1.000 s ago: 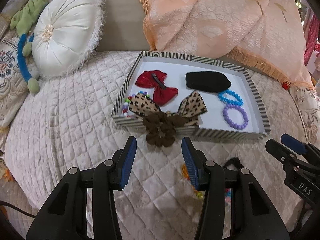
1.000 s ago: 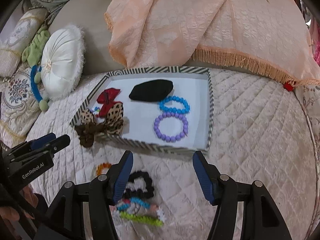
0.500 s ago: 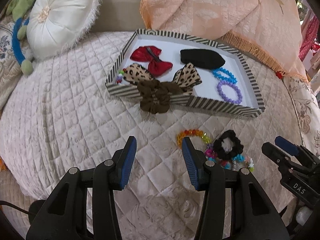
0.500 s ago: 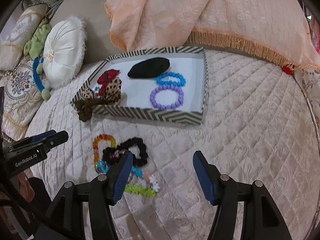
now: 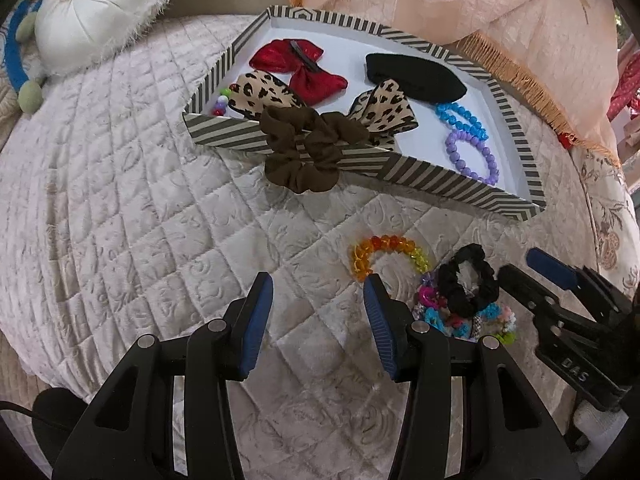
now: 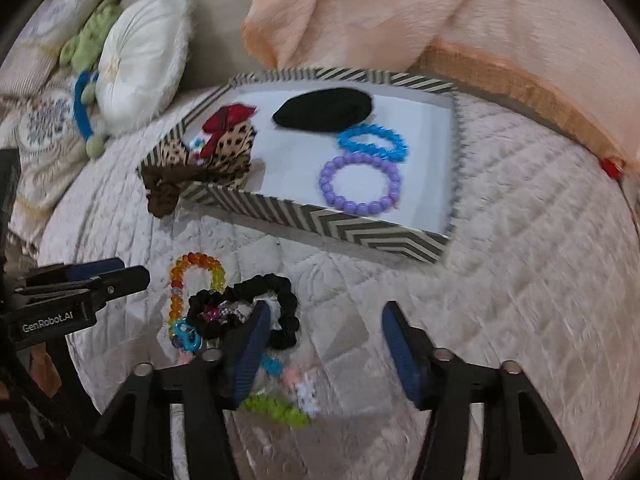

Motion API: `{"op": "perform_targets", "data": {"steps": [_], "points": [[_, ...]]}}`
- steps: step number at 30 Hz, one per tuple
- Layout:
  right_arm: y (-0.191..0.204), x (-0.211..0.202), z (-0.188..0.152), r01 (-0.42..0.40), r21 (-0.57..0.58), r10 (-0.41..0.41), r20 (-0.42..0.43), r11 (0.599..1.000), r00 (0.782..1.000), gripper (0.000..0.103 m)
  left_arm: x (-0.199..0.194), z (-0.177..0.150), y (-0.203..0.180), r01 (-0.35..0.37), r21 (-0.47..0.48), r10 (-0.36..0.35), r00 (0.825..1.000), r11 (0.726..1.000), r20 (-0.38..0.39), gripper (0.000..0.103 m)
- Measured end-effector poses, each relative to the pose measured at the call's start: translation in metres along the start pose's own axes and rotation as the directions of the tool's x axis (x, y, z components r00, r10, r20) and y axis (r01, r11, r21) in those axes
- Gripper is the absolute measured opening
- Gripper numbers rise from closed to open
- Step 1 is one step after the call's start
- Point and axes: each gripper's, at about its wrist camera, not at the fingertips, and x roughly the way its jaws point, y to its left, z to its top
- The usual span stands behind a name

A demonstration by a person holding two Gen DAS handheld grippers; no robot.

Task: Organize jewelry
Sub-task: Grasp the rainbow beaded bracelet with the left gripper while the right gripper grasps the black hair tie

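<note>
- Both grippers have drawn back toward the near edge of the bed since a second ago, so the striped tray [image 5: 420, 178] now sits farther off and the loose pile in front of it has come into full view.
- Left gripper [image 5: 318, 300] hangs with its jaws spread wide and nothing between them, over bare quilt just left of the pile.
- Right gripper [image 6: 324, 332] is equally wide open and empty; its left finger [image 6: 250, 344] overlaps the black scrunchie [image 6: 280, 304], though whether it touches it I cannot tell.
- Beside that scrunchie lie a rainbow bead bracelet [image 5: 386, 250], and a tangle of small bright hair ties [image 5: 464, 320], all on the quilt [image 5: 120, 220], near the tray's front wall but outside it.
- Inside the tray: a red bow [image 5: 300, 66], a leopard bow [image 5: 260, 92], a black pouch [image 5: 416, 76], a blue bracelet [image 5: 460, 120] and a purple bracelet [image 5: 472, 156].
- A brown scrunchie [image 5: 308, 148] is draped over the tray's front wall, half in and half out.
- My reading: the pull-back sets up the next pickup from the pile, likely by the right gripper, and the tangle may drag neighbours along.
</note>
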Motion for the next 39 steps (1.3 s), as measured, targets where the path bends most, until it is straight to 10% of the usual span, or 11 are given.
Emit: {"op": "perform_targets", "data": {"steps": [11, 25, 31, 39], "points": [[0.015, 0.02, 0.001, 0.057, -0.163, -0.06, -0.012, 0.985, 0.998, 0.015, 0.017, 0.008, -0.008, -0.012, 0.008, 0.012, 1.0, 1.0, -0.026, 0.048], [-0.028, 0.01, 0.001, -0.01, 0.009, 0.01, 0.028, 1.0, 1.0, 0.019, 0.036, 0.014, -0.028, -0.028, 0.014, 0.028, 1.0, 1.0, -0.014, 0.048], [-0.029, 0.009, -0.001, -0.039, 0.04, 0.037, 0.052, 0.998, 0.998, 0.013, 0.032, 0.013, -0.019, -0.004, -0.003, 0.004, 1.0, 1.0, 0.006, 0.01], [-0.027, -0.019, -0.009, -0.061, 0.031, 0.058, 0.083, 0.998, 0.995, 0.007, 0.005, 0.012, -0.005, 0.045, -0.032, -0.043, 0.998, 0.999, 0.041, 0.009]]}}
